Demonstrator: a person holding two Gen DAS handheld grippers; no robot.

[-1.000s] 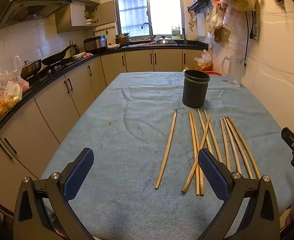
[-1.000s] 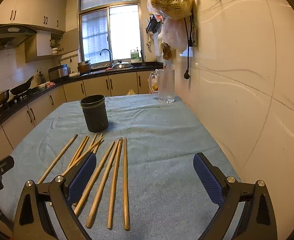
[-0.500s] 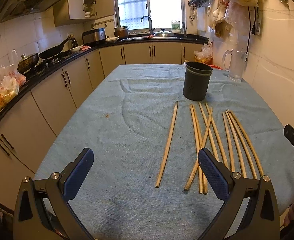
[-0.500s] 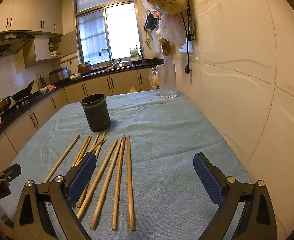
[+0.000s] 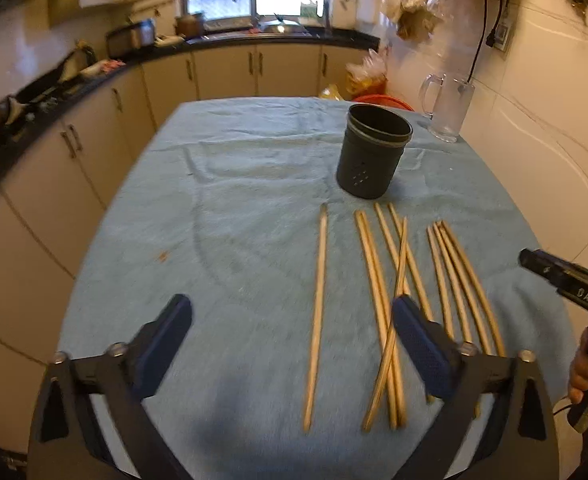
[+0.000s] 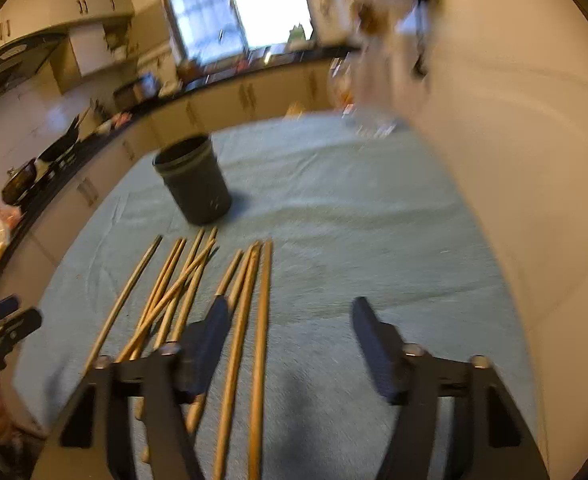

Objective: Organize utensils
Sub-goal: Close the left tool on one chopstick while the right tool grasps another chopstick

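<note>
The blue cloth lies bare on its left half, giving open passage there. Wooden chopsticks spread across the right half, just in front of the upright dark cup. A glass jug stands by the wall, which closes off the right side.

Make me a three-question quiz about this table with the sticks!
1. Where does the dark round cup stand? A on the blue cloth-covered table, past the far ends of the wooden chopsticks; B on the counter; C in a tool.
2. What colour is the cup? A red; B white; C dark grey.
3. The left tool is: A shut on a stick; B open and empty; C broken.
Answers: A, it stands beyond the sticks; C, its wall is dark; B, its fingers are apart with nothing between.
</note>
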